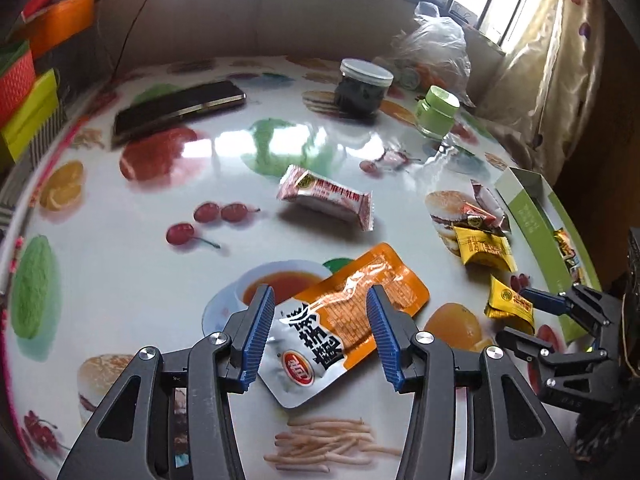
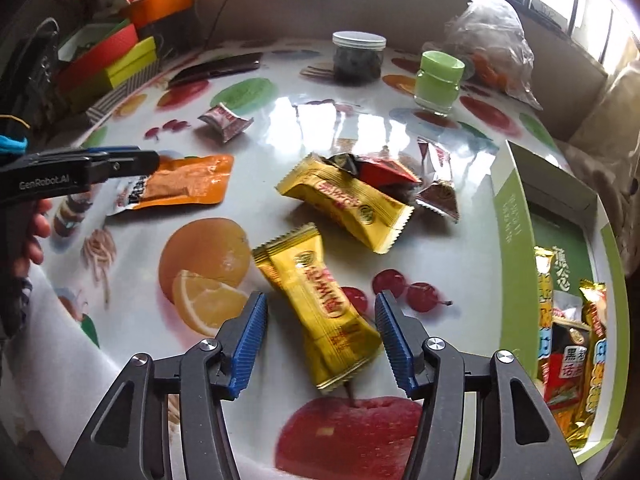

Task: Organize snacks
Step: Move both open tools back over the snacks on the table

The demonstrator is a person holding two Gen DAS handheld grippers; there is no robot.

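My left gripper (image 1: 320, 308) is open with its blue pads on either side of an orange and white snack pouch (image 1: 340, 324) that lies flat on the table. My right gripper (image 2: 322, 312) is open around a yellow candy pack (image 2: 320, 304), also lying on the table. A second yellow pack (image 2: 348, 204) and dark wrapped candies (image 2: 384, 172) lie beyond it. A pink wrapped snack (image 1: 326, 196) lies mid-table. The green box (image 2: 516, 208) at the right edge holds several snack packs (image 2: 580, 340).
A dark-filled jar with a white lid (image 1: 364, 88), a green jar (image 1: 436, 112), a phone (image 1: 176, 108) and a plastic bag (image 1: 436, 48) stand at the far side. Coloured boxes (image 1: 28, 92) are stacked at left. The glossy fruit-print table (image 1: 120, 280) has a round edge.
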